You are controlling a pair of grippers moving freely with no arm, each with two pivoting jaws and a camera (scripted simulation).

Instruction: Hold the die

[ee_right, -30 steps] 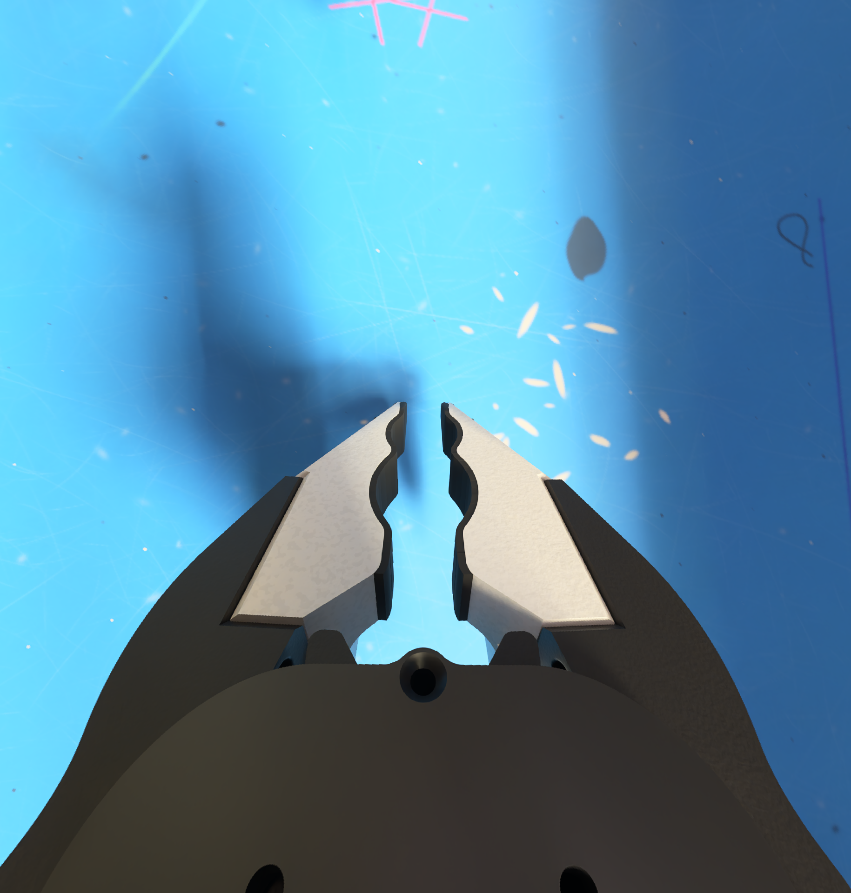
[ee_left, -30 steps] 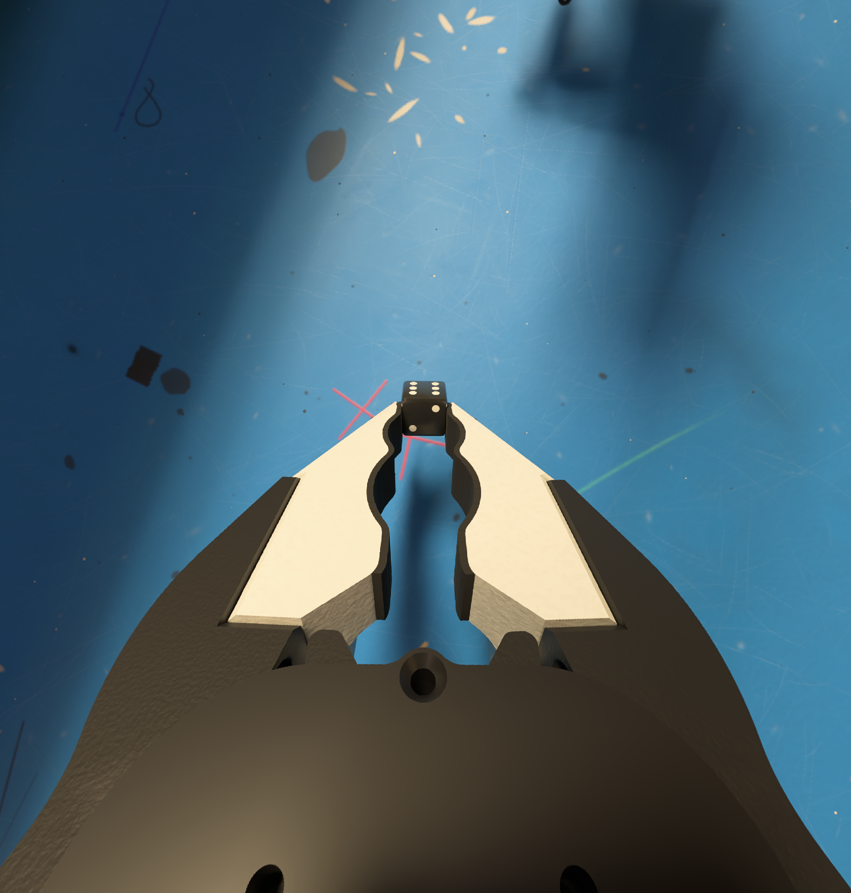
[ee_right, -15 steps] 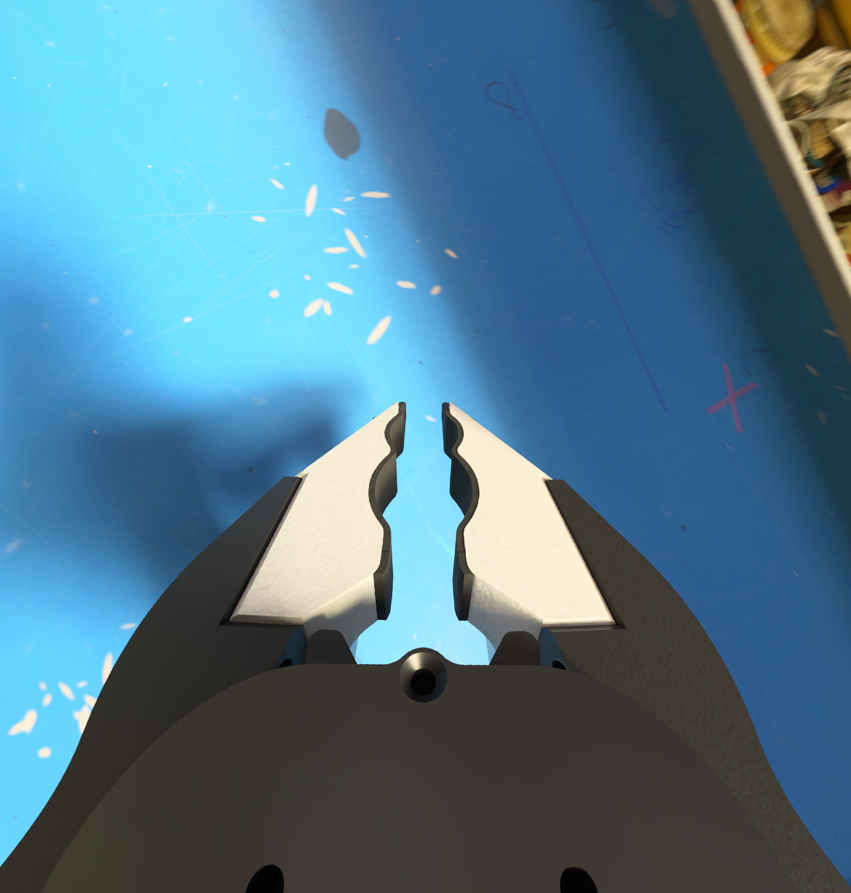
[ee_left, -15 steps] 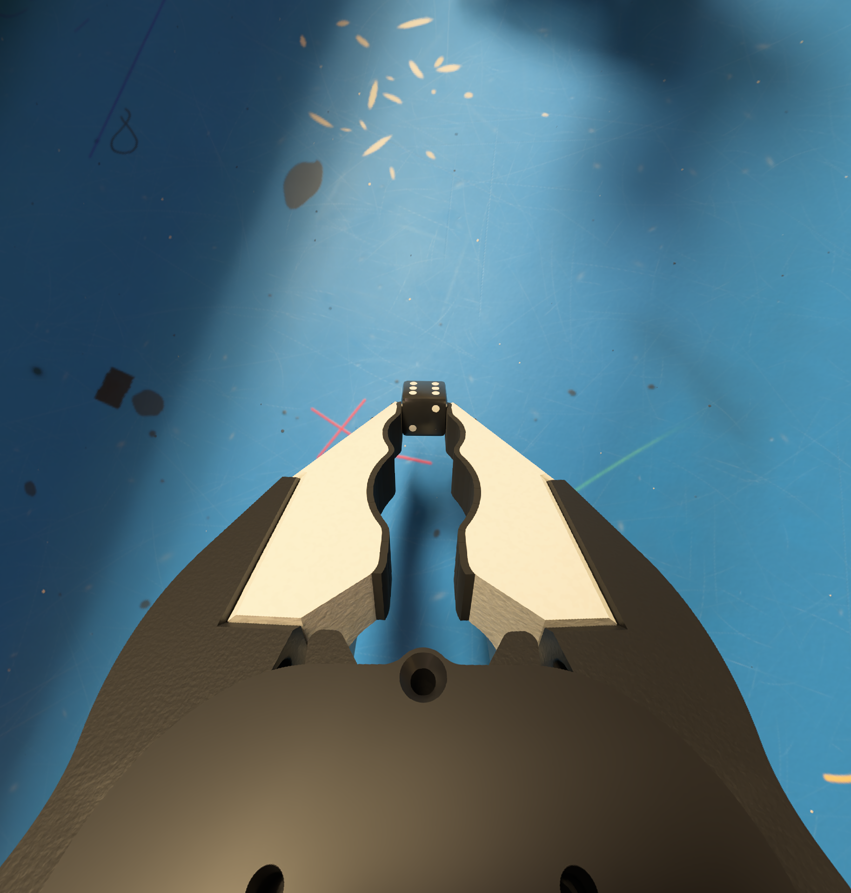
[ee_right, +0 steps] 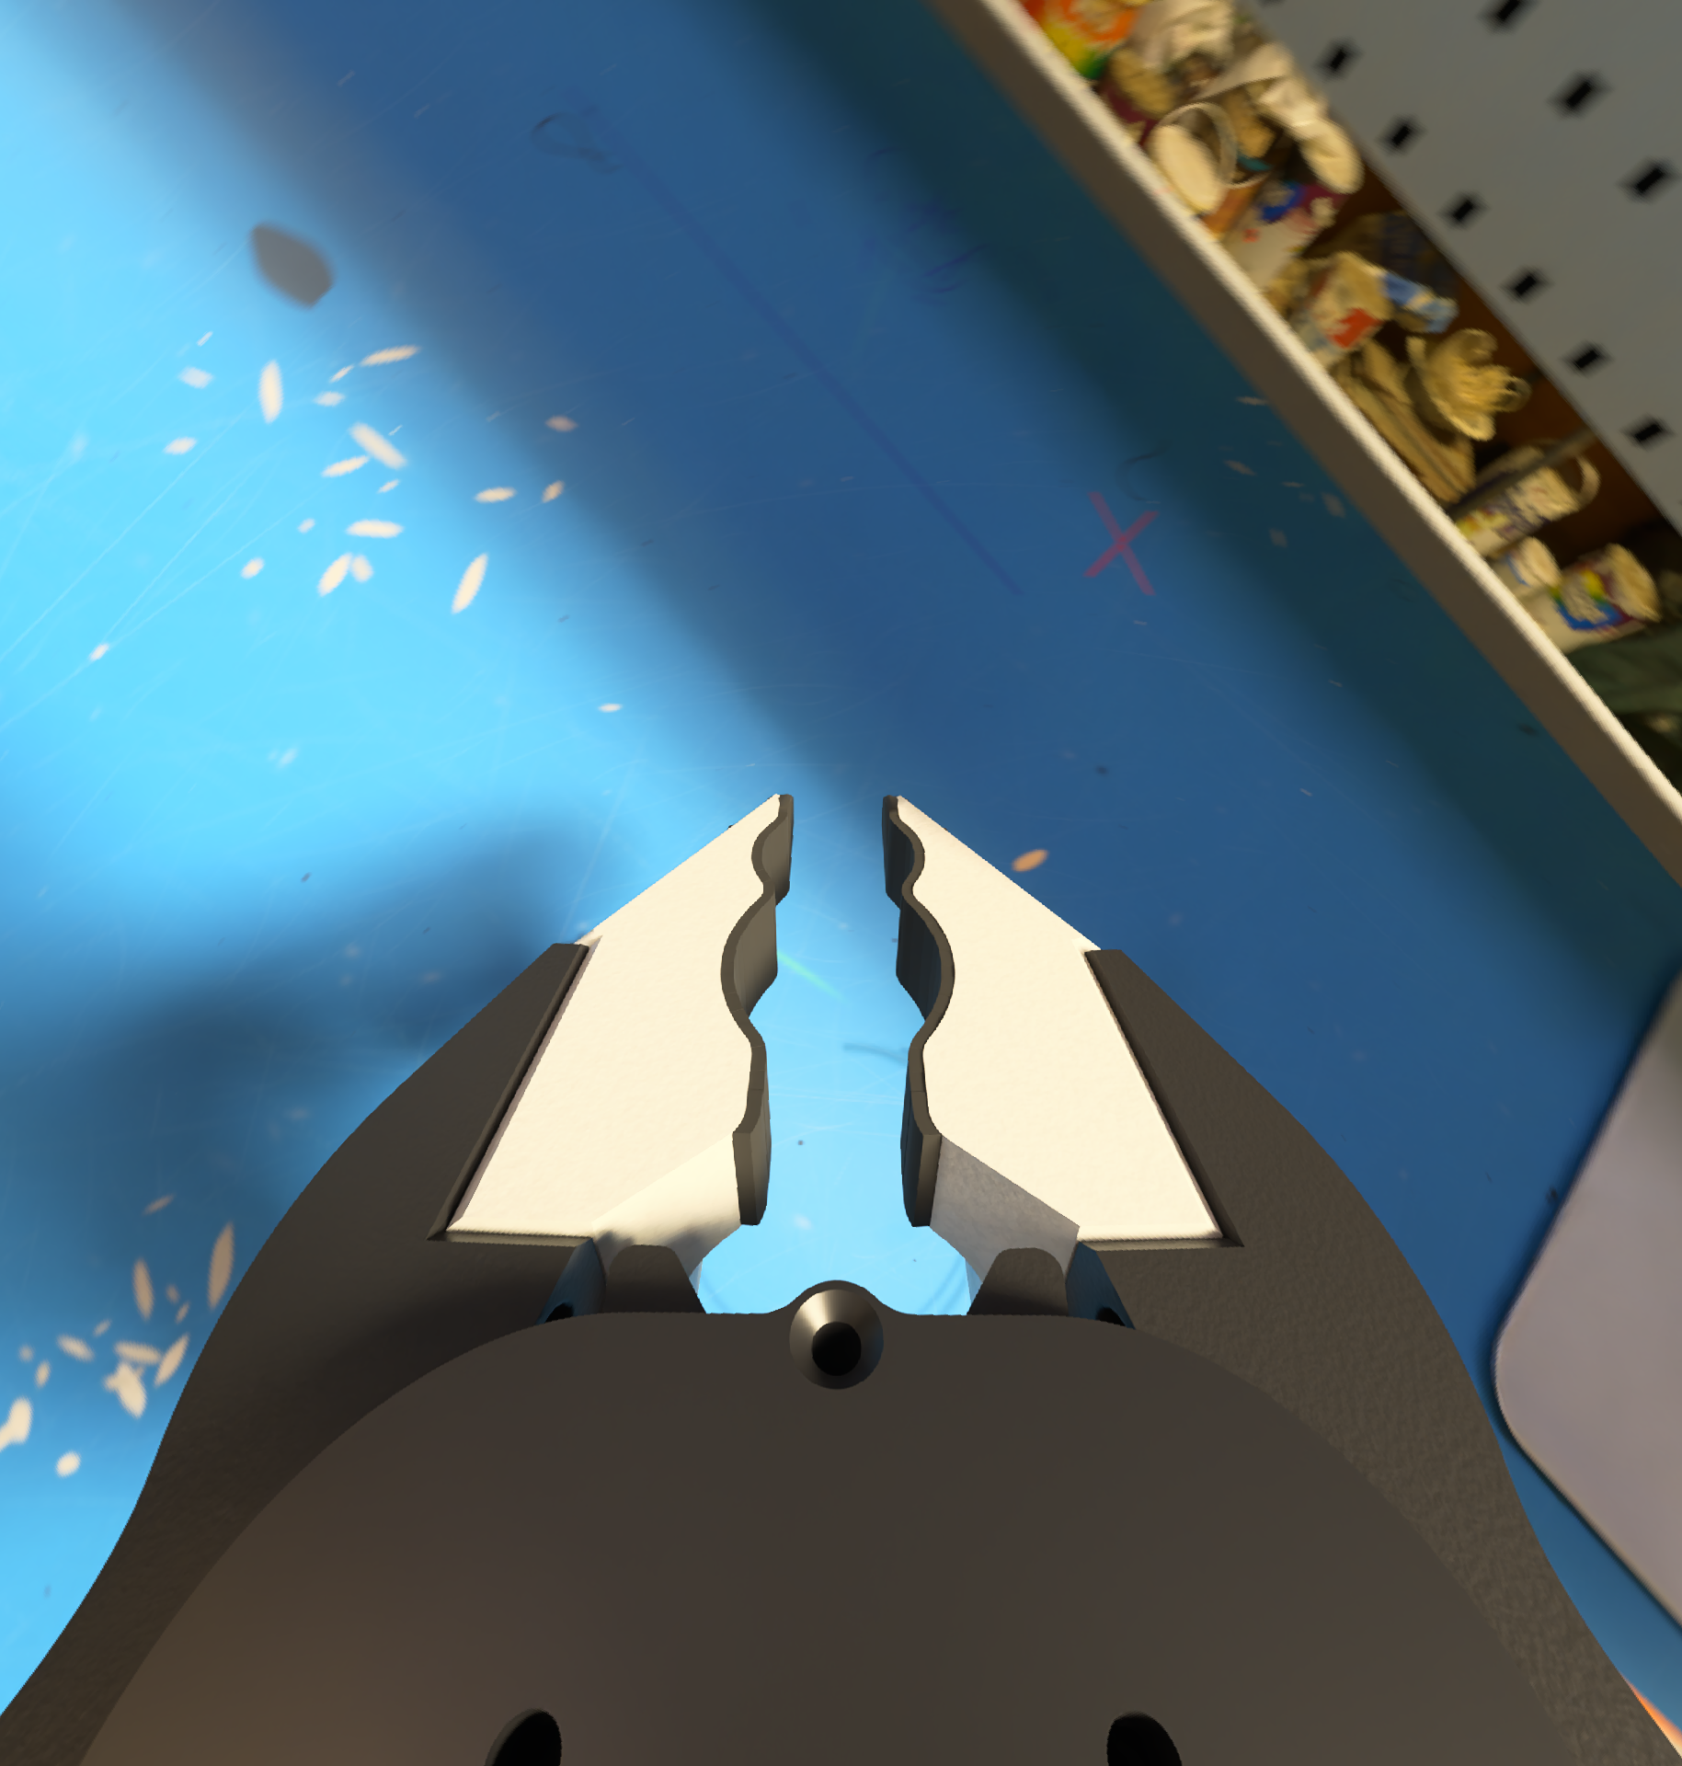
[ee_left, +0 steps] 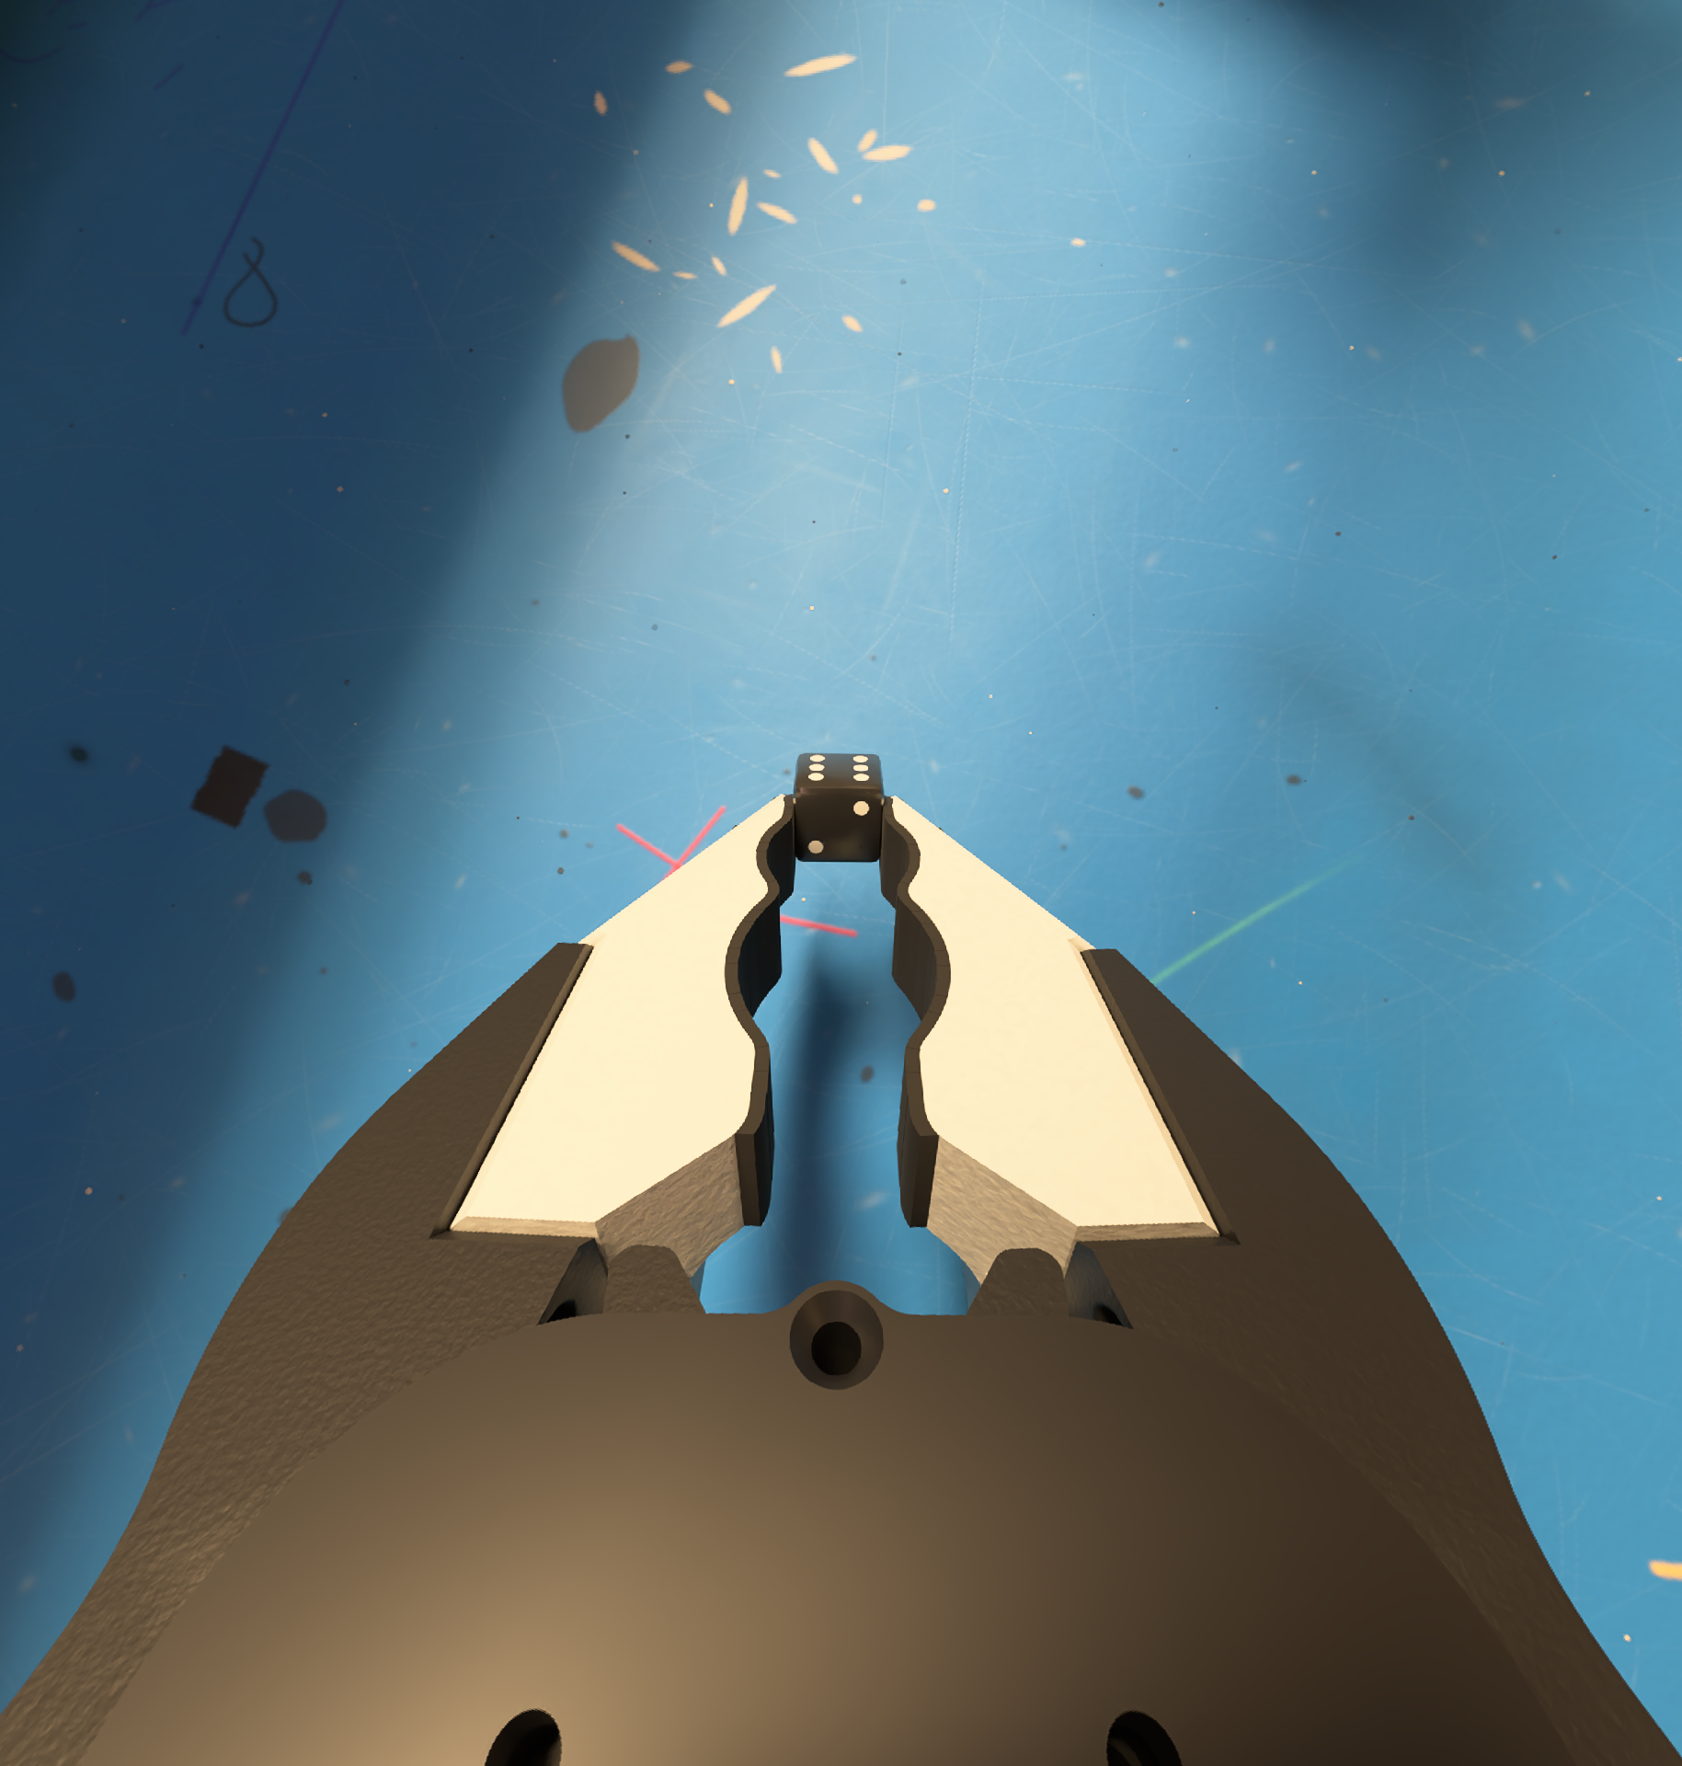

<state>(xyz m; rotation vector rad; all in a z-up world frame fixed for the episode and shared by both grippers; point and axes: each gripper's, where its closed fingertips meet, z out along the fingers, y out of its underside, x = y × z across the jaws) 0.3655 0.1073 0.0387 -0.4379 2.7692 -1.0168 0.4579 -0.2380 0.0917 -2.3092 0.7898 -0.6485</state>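
A small black die (ee_left: 838, 822) with white pips is pinched between the tips of my left gripper (ee_left: 838, 829), held above the blue table (ee_left: 1200, 573). The cream fingertips (ee_left: 722, 860) press on its two sides. My right gripper (ee_right: 838, 822) holds nothing; its jaws stand a small gap apart, above the blue table (ee_right: 626, 669). The die does not show in the right wrist view.
The table has pale flecks (ee_left: 751, 210), dark spots (ee_left: 230, 786) and pink marks (ee_left: 669, 841). In the right wrist view a white shelf edge (ee_right: 1295, 382) with cluttered items (ee_right: 1391, 363) runs along the upper right. A grey flat pad (ee_right: 1630, 1290) lies at right.
My left gripper kept the die and rose slightly, the table marks sliding beneath it. My right gripper swung toward the shelf, which came into view along with the grey pad.
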